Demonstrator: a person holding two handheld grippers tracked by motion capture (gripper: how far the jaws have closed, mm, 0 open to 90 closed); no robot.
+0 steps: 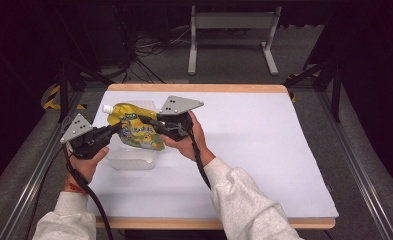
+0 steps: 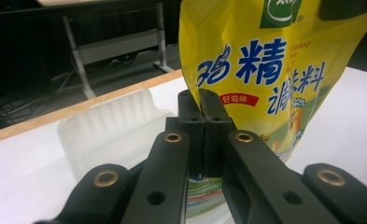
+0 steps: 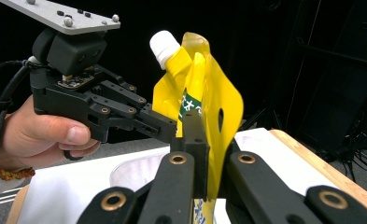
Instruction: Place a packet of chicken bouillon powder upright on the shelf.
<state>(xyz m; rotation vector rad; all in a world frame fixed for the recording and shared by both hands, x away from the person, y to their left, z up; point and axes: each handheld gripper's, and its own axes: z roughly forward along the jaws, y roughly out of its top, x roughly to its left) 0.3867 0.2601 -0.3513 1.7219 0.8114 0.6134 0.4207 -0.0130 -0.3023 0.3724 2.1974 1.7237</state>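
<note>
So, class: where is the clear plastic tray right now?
In the high view the clear plastic tray sits on the white table, left of centre, just below the yellow pouch held between the two hand-held grippers.

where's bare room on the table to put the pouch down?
Free: the white table right of the right tongs, out to its wooden edge, and the near strip between the sleeves. Crowded: far-left corner, where both tongs hold the yellow pouch above the clear tray.

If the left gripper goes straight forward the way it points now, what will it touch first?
The left gripper is already shut on the yellow pouch, so the pouch itself comes first. Just beyond the pouch, the right gripper points back toward it and would probably be met next, though depth is hard to judge.
</note>
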